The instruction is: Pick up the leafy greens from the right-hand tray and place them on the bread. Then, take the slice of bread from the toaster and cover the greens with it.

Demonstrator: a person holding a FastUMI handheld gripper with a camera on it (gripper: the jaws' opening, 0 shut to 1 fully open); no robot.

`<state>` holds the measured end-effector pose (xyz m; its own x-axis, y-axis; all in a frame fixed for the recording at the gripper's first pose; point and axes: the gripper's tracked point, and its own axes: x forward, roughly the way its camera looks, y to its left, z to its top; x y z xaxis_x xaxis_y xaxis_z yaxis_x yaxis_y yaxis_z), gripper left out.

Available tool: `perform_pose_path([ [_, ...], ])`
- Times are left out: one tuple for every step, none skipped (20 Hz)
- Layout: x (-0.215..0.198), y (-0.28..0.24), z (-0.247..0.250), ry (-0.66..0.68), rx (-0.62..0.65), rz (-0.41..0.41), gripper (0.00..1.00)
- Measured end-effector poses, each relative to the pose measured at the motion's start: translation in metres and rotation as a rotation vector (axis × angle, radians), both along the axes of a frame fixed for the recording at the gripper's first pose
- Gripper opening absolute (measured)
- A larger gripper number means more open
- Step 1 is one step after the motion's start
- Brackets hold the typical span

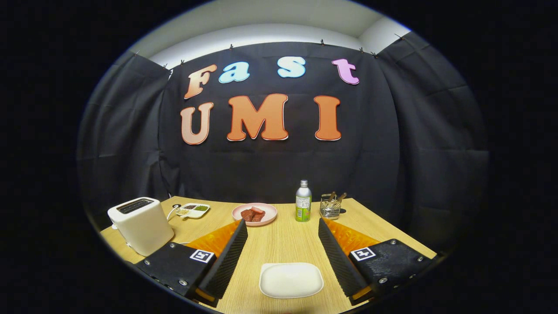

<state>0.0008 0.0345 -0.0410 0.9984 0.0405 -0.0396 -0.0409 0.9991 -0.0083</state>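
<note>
Black cloth wall fills the back of the booth, pale ceiling strip above it at the top of the frame. Light wood-grain bench (283, 244) runs across the lower half.

Tool (282, 253) sits at the bottom of the frame, fingers spread wide, holding nothing. Left finger (226, 257) and right finger (340, 257) both show ribbed black pads, orange bodies behind them, black mounts with square marker tags. Bare bench between the two pads.

White plate (291, 280), rounded rectangle, lies bottom centre, between the fingers near their base, touching neither. It looks plain white; cannot tell whether bread is on it.

White toaster (141, 224) stands lower left, just beyond the left finger mount, dark slot on top. Cannot tell whether a slice sits in the slot. White cord trails from it toward the back of the bench.

Divided white tray (193, 210) lies left of centre, behind the toaster, near the wall. It has compartments: something green in the right one, darker bits in the left one. Too small to tell more.

Pink plate (255, 213) sits at centre, beyond the fingertips, with reddish-brown pieces (253, 214) on it.

Silver bottle (303, 200) with a green label stands upright just right of the pink plate. Wire basket (330, 207) stands right of the bottle, close to it, a few utensil-like bits sticking up.
</note>
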Motion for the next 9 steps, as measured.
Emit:
perform_pose_path([
  [0.0027,-0.0022,-0.001,0.001,0.001,-0.005,0.98],
  [0.004,-0.004,-0.0021,0.001,0.001,-0.008,0.98],
  [0.0053,-0.0049,-0.0015,-0.003,0.003,-0.011,0.98],
  [0.006,-0.0064,-0.0007,-0.009,0.005,-0.013,0.98],
  [0.0067,-0.0077,-0.0005,-0.013,0.004,-0.015,0.98],
  [0.0082,-0.0084,-0.0006,-0.017,0.004,-0.017,0.98],
  [0.0088,-0.0085,-0.0004,-0.019,0.005,-0.019,0.98],
  [0.0088,-0.0087,-0.0007,-0.021,0.008,-0.019,0.98],
  [0.0082,-0.0086,-0.0005,-0.022,0.011,-0.016,0.98],
])
